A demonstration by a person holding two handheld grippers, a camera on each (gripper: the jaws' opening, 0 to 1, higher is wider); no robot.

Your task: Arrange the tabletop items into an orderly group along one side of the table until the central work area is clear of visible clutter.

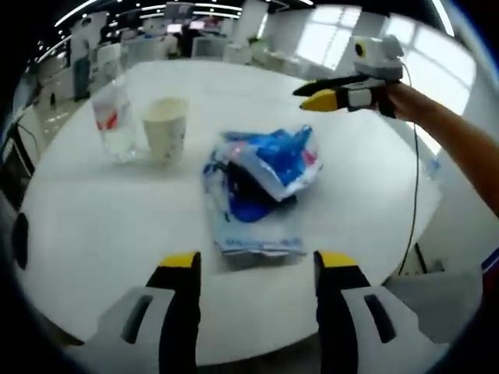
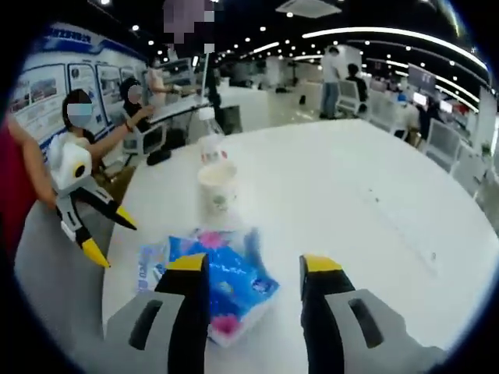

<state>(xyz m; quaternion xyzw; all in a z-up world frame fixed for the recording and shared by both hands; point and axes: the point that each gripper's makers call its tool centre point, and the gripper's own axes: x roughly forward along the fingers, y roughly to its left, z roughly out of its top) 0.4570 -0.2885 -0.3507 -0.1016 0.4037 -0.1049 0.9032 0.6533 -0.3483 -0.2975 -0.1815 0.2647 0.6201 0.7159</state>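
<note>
Spreading across both views is the round white table [image 1: 93,234], with the crumpled blue-and-white plastic packs [image 1: 261,187] at its centre, a paper cup [image 1: 165,127] and clear plastic cup [image 1: 113,118] at ten o'clock, while the left gripper [image 1: 257,265] and right gripper [image 2: 253,269] hover with jaws apart, holding nothing.

Round white surface [image 2: 374,202]. Open-plan office behind it. Dark ceiling with long strip lights [image 2: 390,35] and small spot lamps. Poster boards [image 2: 70,78] along one wall. Desks with chairs [image 2: 440,140] beyond, several people seated or standing. Bright windows [image 1: 327,39] on the far side in the left gripper view.
</note>
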